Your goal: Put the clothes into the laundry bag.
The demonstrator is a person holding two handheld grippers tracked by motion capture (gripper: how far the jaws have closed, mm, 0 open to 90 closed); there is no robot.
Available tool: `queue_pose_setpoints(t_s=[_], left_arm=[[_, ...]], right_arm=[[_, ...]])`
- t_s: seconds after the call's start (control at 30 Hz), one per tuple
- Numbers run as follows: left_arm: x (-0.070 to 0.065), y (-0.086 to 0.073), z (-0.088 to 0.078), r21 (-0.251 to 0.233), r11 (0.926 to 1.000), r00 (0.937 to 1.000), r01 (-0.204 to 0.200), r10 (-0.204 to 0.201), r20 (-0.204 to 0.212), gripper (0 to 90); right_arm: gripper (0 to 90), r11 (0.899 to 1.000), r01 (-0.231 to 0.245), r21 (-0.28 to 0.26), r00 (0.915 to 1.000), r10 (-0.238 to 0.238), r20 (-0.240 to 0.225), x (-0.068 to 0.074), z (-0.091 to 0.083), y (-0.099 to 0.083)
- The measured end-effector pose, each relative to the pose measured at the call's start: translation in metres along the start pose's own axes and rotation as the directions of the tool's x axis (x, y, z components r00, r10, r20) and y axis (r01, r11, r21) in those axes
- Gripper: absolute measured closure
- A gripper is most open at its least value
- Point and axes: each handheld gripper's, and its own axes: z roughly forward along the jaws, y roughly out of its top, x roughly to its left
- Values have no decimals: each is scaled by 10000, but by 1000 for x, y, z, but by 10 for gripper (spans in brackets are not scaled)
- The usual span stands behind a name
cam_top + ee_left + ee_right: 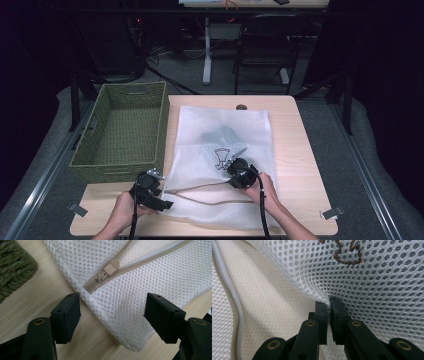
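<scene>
up close, right gripper (328,306) pinching mesh bag (372,277) fold; left gripper (112,312) agape astride zipper-end corner, bare table (45,297) alongside.

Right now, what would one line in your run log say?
right tongs: shut on mesh bag, top layer pinched | left tongs: open, straddling bag's corner near zipper pull | basket: left of bag
</scene>
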Motion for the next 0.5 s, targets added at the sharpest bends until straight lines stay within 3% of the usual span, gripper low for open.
queue_pose_setpoints(t_s=[0.33,0.5], left_arm=[[-2,-3,4,69,9997,9995,-239,240,-201,363],[-7,-3,5,88,9995,9991,-311,314,-293,356]], right_arm=[[836,9999,120,-38,9999,-120,-14,-1,0,0],[840,9999,148,-16,9998,-148,159,-3,0,-1]])
